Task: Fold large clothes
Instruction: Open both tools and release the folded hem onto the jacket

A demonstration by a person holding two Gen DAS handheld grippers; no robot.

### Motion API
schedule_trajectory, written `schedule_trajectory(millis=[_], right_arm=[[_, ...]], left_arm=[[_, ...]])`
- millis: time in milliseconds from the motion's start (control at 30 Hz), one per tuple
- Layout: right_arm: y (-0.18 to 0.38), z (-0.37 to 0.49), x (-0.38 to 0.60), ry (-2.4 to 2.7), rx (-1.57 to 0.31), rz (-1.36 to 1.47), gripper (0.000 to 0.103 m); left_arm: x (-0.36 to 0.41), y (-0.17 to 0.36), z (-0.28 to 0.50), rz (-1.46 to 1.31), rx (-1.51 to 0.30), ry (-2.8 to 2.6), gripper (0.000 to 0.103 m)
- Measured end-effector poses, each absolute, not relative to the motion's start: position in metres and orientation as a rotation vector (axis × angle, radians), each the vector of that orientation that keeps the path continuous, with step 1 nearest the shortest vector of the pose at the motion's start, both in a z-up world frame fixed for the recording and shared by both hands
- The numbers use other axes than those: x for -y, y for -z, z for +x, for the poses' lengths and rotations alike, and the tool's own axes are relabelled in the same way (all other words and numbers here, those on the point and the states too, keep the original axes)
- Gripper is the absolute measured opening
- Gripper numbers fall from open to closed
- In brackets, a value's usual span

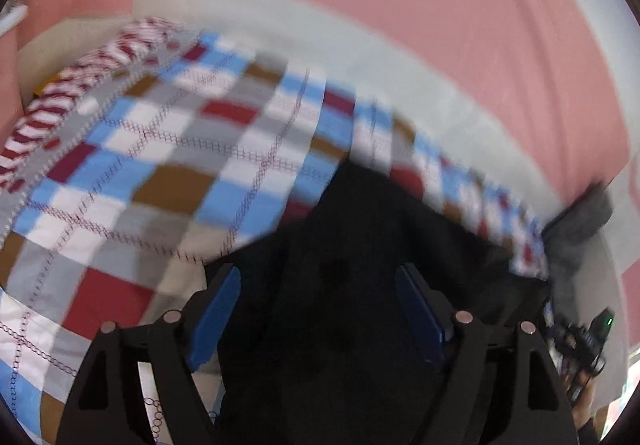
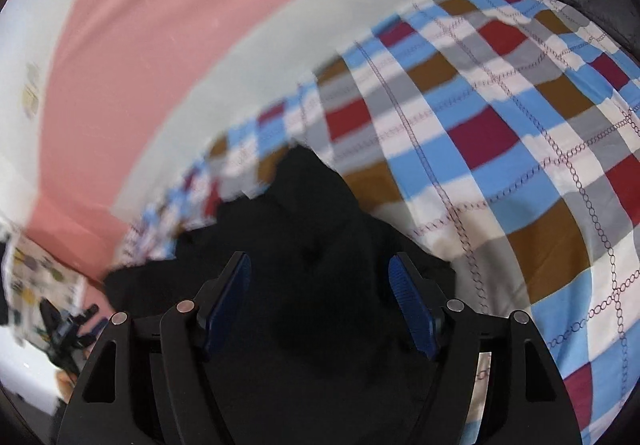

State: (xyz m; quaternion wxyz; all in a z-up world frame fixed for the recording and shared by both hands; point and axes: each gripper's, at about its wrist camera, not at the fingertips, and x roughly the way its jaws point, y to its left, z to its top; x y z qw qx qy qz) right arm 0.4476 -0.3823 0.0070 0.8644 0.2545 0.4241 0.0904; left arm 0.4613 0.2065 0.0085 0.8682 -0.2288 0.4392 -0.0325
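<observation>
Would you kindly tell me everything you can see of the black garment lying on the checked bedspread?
The black cloth garment is plain, soft and rumpled into a heap, detail lost in its darkness. It rests on the checked bedspread, near the edge by the pink wall. Both views look down on it between open blue-padded fingers; neither tool visibly grips it.

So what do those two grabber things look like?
Both look alike. The left gripper has two flat blue pads set on black angular arms with cut-out gaps, and round silver pins at the joints. The right gripper matches it, and its blue pads show little ridges. No cables or sleeves show.
</observation>
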Motion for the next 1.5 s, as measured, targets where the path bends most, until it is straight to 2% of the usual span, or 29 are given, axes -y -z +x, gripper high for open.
schedule_trajectory(millis=[100, 133, 167, 200, 233, 267, 367, 533, 700, 900, 1133, 1333, 1500], right_arm=[[0.016, 0.462, 0.379, -0.171, -0.952, 0.51, 0.072], [0.022, 0.466, 0.378, -0.18, -0.972, 0.505, 0.067], [0.024, 0.469, 0.375, -0.181, -0.979, 0.487, 0.053], [0.022, 0.47, 0.371, -0.173, -0.96, 0.449, 0.021], [0.017, 0.47, 0.369, -0.154, -0.942, 0.42, 0.019], [0.01, 0.469, 0.366, -0.14, -0.913, 0.39, 0.017], [0.0, 0.478, 0.365, -0.129, -0.847, 0.357, 0.016], [0.039, 0.503, 0.349, -0.069, -0.916, 0.295, 0.017], [0.056, 0.505, 0.352, -0.053, -0.941, 0.306, 0.023], [0.02, 0.479, 0.356, -0.02, -0.889, 0.294, 0.029], [-0.026, 0.387, 0.333, -0.144, -0.757, 0.236, 0.029], [0.023, 0.382, 0.318, -0.159, -0.89, 0.205, 0.029], [0.016, 0.385, 0.319, -0.135, -0.907, 0.2, 0.03]], left_arm=[[-0.188, 0.024, 0.477, -0.455, -1.009, 0.092, 0.08], [-0.18, 0.033, 0.482, -0.44, -1.029, 0.109, 0.074], [-0.173, 0.037, 0.483, -0.409, -1.022, 0.109, 0.058], [-0.167, 0.036, 0.482, -0.346, -0.998, 0.066, 0.044], [-0.165, 0.031, 0.482, -0.315, -0.965, 0.043, 0.021], [-0.169, 0.025, 0.481, -0.332, -0.929, 0.044, 0.018], [-0.18, 0.019, 0.485, -0.36, -0.859, 0.004, 0.018], [-0.171, 0.051, 0.502, -0.284, -0.895, -0.056, 0.019], [-0.169, 0.067, 0.508, -0.269, -0.901, -0.082, 0.026], [-0.177, 0.036, 0.489, -0.269, -0.872, -0.117, 0.028], [-0.159, -0.009, 0.404, -0.288, -0.741, 0.015, 0.027], [-0.123, 0.042, 0.396, -0.197, -0.873, 0.077, 0.027], [-0.128, 0.036, 0.395, -0.216, -0.888, 0.051, 0.027]])
